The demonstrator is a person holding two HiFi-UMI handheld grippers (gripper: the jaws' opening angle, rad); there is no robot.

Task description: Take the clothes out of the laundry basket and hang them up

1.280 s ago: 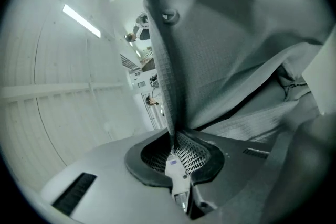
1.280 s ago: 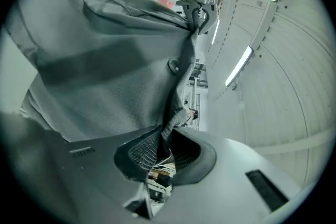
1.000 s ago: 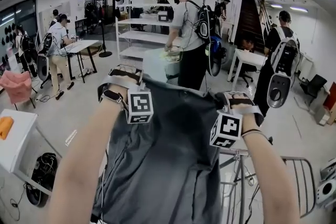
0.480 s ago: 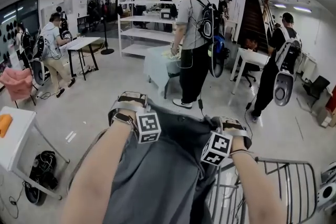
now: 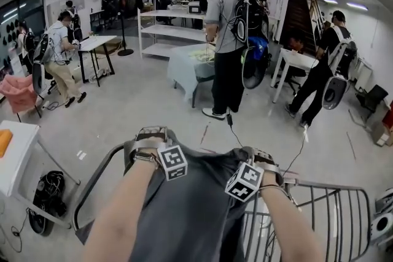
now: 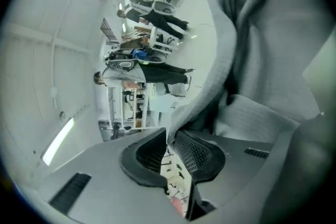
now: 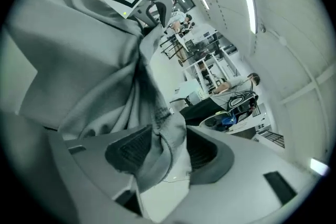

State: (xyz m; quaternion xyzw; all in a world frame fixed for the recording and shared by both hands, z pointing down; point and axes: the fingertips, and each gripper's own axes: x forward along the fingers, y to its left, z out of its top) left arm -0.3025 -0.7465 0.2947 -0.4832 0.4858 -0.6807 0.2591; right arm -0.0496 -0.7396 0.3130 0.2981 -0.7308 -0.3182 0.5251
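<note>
Shirt had sunk to the rack; left fingers stayed clamped on it, right fingers were opening around it, so draping looked underway.

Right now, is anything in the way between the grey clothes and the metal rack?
Nothing visible is in the way. The grey garment hangs right at the metal rack and seems to lie over it. The left claw pinches its edge. The right claw is opening, with cloth between its jaws.

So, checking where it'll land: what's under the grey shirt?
A metal drying rack: its bars show right of the grey shirt, a curved tube left of it. Whatever lies directly beneath the cloth is covered.
</note>
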